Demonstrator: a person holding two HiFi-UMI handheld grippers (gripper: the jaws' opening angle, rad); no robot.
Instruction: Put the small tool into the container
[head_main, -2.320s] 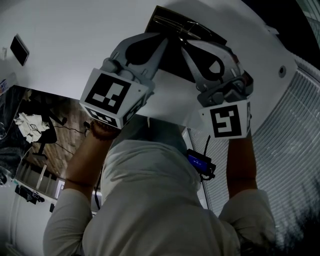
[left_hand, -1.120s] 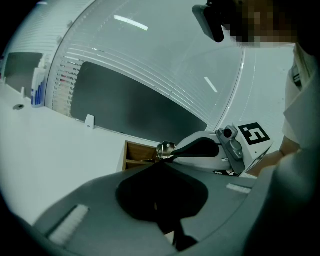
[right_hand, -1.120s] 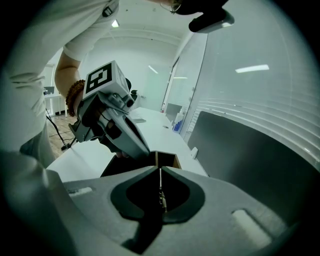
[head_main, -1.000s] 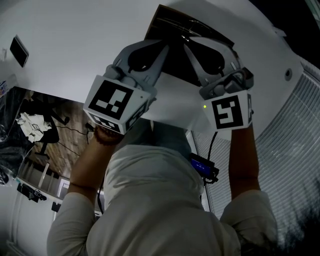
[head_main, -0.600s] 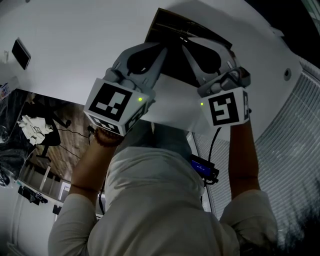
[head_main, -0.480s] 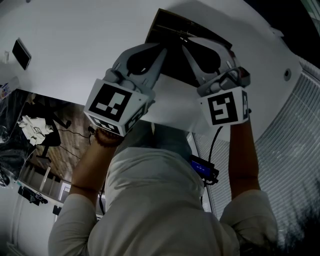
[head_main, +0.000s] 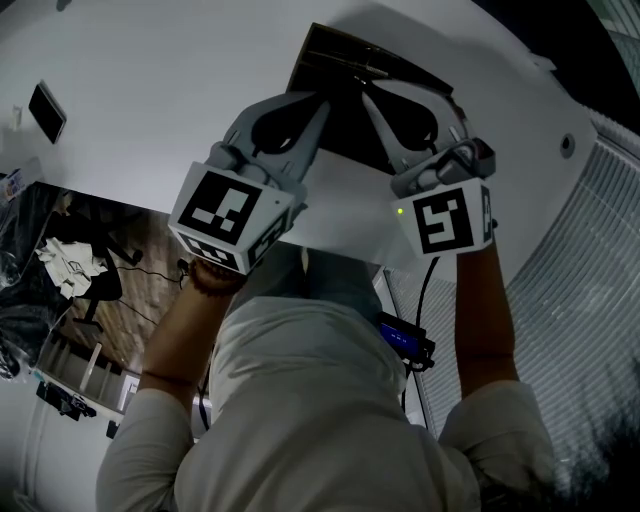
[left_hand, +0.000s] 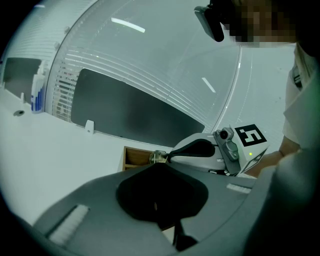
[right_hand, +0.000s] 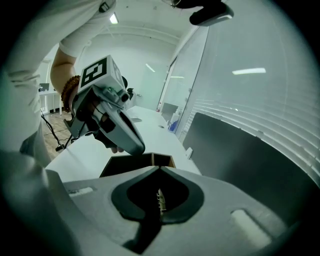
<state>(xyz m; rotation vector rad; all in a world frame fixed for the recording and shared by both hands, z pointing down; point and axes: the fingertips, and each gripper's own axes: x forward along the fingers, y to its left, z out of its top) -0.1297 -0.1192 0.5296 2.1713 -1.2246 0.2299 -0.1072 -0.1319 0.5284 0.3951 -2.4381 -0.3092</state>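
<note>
Right gripper (right_hand: 160, 168) is clamped on the small tool (right_hand: 160, 199). In the right gripper view I see a thin, pale, notched strip pinched along the seam of the closed jaws, w/ the tips meeting just beyond it. Tool is held at the container (right_hand: 125, 165), a wooden box w/ a dark inside and a divider across it. From the head view the right jaw tips sit over the box's open top, but I can't tell how high above its floor. In the left gripper view a small shiny bit shows at the right gripper's tip, against the box's wooden wall.

Left gripper (left_hand: 159, 164) has its jaws together, w/ nothing btwn them that I can make out. Its tips sit just beside the right gripper's tips, also over the box.

Box rests on a white table (head_main: 150, 100), near the window blinds (head_main: 580, 300). Green light is lit beside the right gripper's marker cube (head_main: 448, 218). Bead bracelet (right_hand: 70, 95) sits on the person's left wrist. Small blue-and-white bottle (left_hand: 36, 94) stands further along the table by the blinds.
</note>
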